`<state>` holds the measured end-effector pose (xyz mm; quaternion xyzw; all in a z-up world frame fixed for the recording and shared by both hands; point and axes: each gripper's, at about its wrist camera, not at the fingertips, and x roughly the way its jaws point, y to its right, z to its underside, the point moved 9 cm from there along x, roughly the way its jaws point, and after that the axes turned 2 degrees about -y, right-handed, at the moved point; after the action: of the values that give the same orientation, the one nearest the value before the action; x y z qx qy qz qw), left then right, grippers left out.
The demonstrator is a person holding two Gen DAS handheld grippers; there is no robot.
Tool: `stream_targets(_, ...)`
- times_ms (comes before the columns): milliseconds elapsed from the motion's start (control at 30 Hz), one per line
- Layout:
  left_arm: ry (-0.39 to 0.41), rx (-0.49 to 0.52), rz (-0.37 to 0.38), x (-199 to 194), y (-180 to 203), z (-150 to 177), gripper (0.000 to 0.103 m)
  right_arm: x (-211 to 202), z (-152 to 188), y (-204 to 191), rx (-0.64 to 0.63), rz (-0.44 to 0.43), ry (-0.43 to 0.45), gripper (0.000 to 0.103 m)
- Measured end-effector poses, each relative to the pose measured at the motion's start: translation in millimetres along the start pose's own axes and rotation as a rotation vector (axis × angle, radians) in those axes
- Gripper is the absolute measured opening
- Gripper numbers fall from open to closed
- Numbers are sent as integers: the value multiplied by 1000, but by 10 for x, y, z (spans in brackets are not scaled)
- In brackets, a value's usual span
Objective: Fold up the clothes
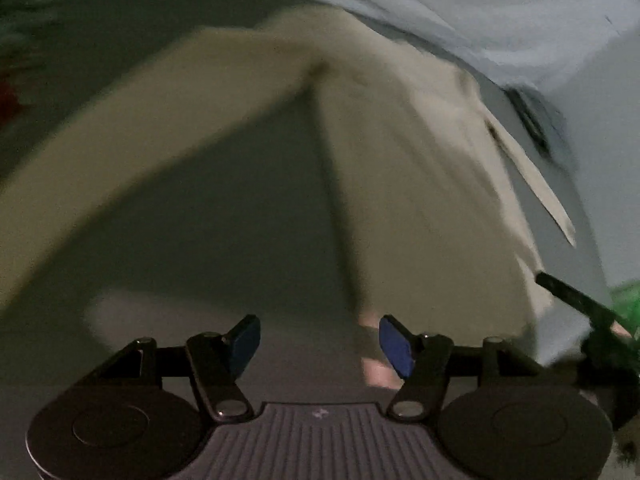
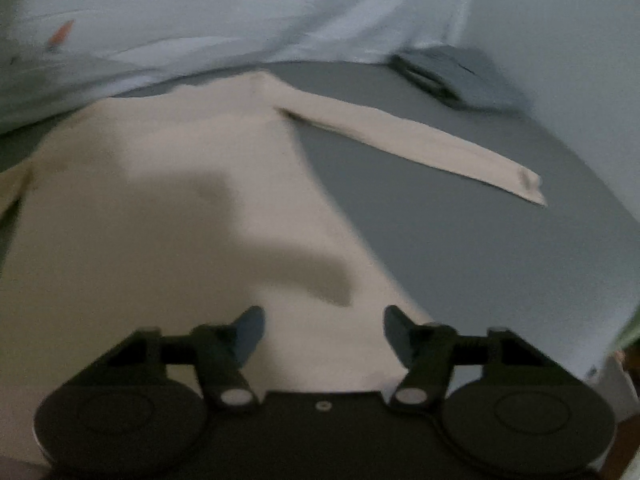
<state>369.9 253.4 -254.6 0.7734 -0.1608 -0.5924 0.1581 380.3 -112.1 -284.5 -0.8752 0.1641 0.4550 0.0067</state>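
A cream long-sleeved top (image 2: 168,208) lies flat on a grey surface (image 2: 460,240). In the right wrist view its body fills the left and middle, and one sleeve (image 2: 420,148) stretches to the right. My right gripper (image 2: 324,332) is open and empty just above the top's lower edge. In the left wrist view the top (image 1: 420,184) lies ahead to the right, with its other sleeve (image 1: 132,128) running to the left. My left gripper (image 1: 320,340) is open and empty over the grey surface (image 1: 224,216) between sleeve and body. Both views are blurred.
A pale blue cloth (image 2: 240,12) lies crumpled along the far side, also in the left wrist view (image 1: 500,12). A dark flat object (image 2: 436,76) sits at the far right of the surface. Part of the other gripper (image 1: 592,320) shows at the left view's right edge.
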Motion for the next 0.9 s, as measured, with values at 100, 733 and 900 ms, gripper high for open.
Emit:
stream_targets(100, -34, -52, 1, 292, 164, 73, 67, 130, 67, 373, 21, 7, -49, 64)
stream_targets(733, 61, -413, -245, 313, 289, 505, 11, 103, 22, 658, -183, -205, -149, 24)
stream_targets(900, 140, -392, -281, 46, 203, 422, 45, -47, -428, 413, -164, -260, -16, 46)
